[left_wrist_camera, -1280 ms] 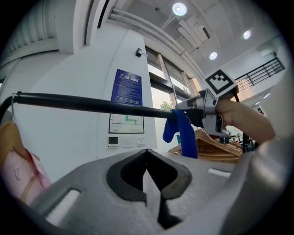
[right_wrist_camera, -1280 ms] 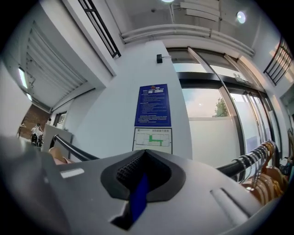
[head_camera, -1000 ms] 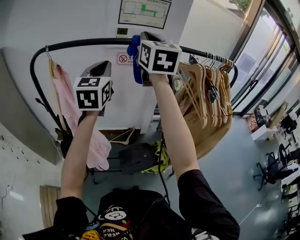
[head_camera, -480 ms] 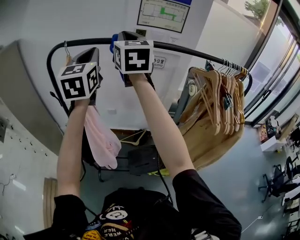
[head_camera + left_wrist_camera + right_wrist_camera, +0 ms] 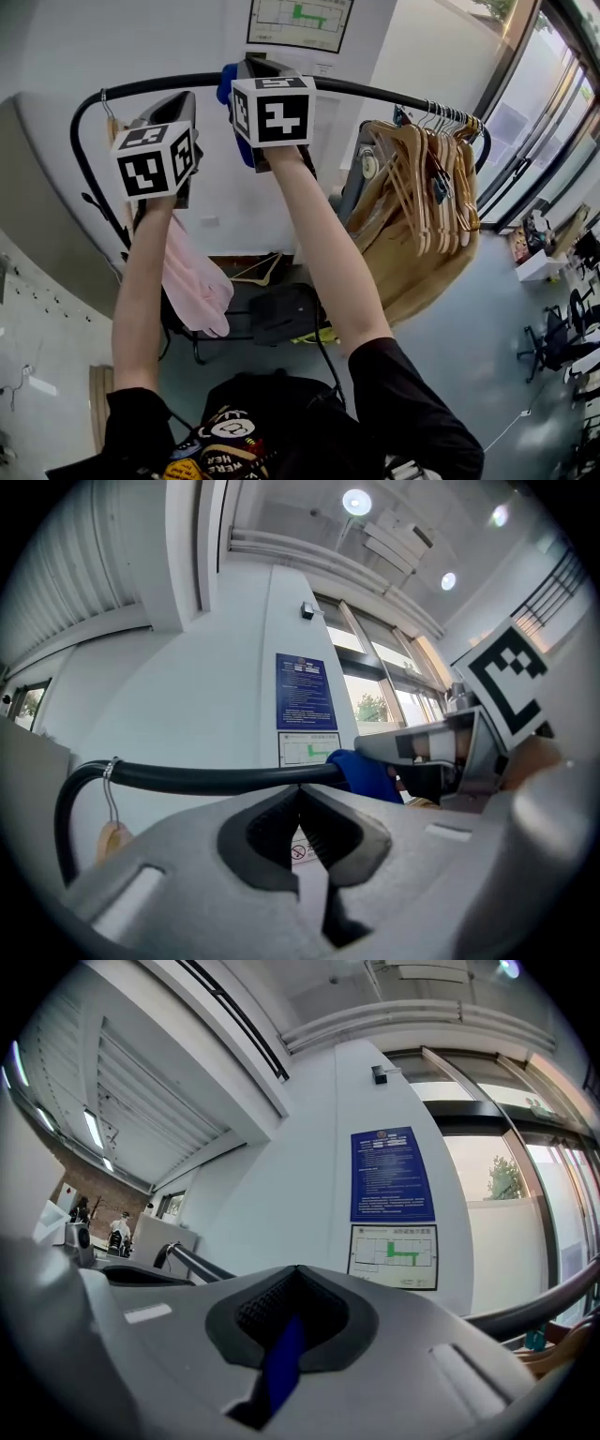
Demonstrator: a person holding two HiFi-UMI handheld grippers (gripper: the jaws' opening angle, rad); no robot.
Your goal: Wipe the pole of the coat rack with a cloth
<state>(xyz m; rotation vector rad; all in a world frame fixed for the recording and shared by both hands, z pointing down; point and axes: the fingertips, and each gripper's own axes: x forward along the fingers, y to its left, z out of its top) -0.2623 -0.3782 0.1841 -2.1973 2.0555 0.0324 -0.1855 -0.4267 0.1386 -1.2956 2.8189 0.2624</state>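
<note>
The left gripper (image 5: 300,799) has its jaws closed together with nothing between them. It sits just under the black pole (image 5: 206,778), perhaps touching it. The right gripper (image 5: 296,1283) grips a blue cloth (image 5: 281,1363) and holds it against the pole beside the left gripper. Wooden hangers (image 5: 422,178) bunch at the pole's right end, and a pink garment (image 5: 192,281) hangs at its left.

cloth (image 5: 228,86) on pole (image 5: 375,93), hangers (image 5: 427,178) to its right, garment (image 5: 192,281) hanging at left
</note>
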